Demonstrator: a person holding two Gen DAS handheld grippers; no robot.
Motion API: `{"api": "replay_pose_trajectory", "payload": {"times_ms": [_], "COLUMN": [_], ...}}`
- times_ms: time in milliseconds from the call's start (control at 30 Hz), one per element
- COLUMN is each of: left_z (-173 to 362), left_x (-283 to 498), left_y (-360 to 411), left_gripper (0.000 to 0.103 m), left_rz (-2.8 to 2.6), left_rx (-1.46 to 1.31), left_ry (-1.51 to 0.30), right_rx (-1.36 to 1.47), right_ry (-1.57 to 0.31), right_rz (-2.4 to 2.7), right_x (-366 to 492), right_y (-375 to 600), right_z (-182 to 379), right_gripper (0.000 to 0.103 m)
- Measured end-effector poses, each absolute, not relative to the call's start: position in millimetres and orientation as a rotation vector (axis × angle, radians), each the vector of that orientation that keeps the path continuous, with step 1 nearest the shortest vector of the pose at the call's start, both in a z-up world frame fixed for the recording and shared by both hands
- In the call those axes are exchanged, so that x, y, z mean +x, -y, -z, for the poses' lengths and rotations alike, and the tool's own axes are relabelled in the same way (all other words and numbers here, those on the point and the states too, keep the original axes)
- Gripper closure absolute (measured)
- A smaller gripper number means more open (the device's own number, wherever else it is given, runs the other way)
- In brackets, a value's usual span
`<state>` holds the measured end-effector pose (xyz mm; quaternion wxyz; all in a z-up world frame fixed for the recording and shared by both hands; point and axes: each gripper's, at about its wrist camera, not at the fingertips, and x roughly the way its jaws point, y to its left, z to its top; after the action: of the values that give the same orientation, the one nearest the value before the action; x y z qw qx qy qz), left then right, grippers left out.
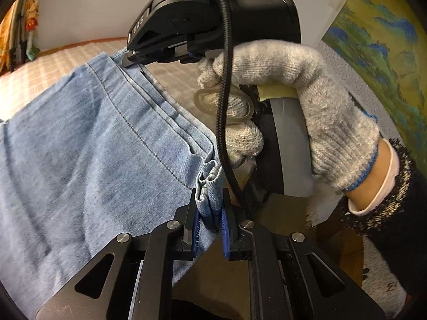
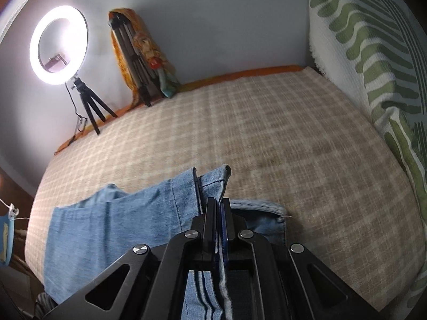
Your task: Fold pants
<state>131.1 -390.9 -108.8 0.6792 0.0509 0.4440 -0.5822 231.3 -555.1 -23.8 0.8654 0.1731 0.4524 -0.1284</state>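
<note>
Both tongs pinch the pants [image 1: 88, 144]: left tongs [image 1: 208, 213] grip a bunched edge, right tongs [image 2: 218, 210] clamp stacked hems, holding the denim taut above the checked bed [image 2: 267, 122] ahead, likely for folding.

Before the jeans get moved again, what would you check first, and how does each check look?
1. Left gripper jaws clamped on the jeans: ok.
2. Right gripper jaws clamped on a denim edge: ok.
3. Checked bed cover ahead free of clutter: ok.
4. Black cable clear of the left jaws: not ok, it hangs beside them.
5. Layers lined up evenly: cannot tell.
</note>
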Motion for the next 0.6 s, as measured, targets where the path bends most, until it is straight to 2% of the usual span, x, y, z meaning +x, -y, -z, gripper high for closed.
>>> {"api": "replay_pose_trajectory", "payload": {"times_ms": [367,500,567,600], "left_z": [117.9,110.6,106.1,102.6], "left_x": [131.9,132.7,129.3,130.7], "left_y": [377.8,362.2,353.9,347.0], "left_gripper": [0.088,0.086,0.084,0.083], "left_rz": [1.284,1.283,1.276,1.273], "left_rx": [0.155,0.137,0.134,0.129], "left_ry": [-1.05,-1.054,-1.042,-1.036], "right_rx": [0.352,0.334,0.331,0.335], "right_ry": [-1.01,-1.007,-0.987,-0.972], "right_rz": [0.296,0.324,0.348,0.36], "right_x": [234.1,229.9,223.5,219.7], "right_y": [562.4,564.2,566.5,566.9], "right_z": [60.1,53.2,45.1,39.8], "right_gripper": [0.102,0.095,0.086,0.078]}}
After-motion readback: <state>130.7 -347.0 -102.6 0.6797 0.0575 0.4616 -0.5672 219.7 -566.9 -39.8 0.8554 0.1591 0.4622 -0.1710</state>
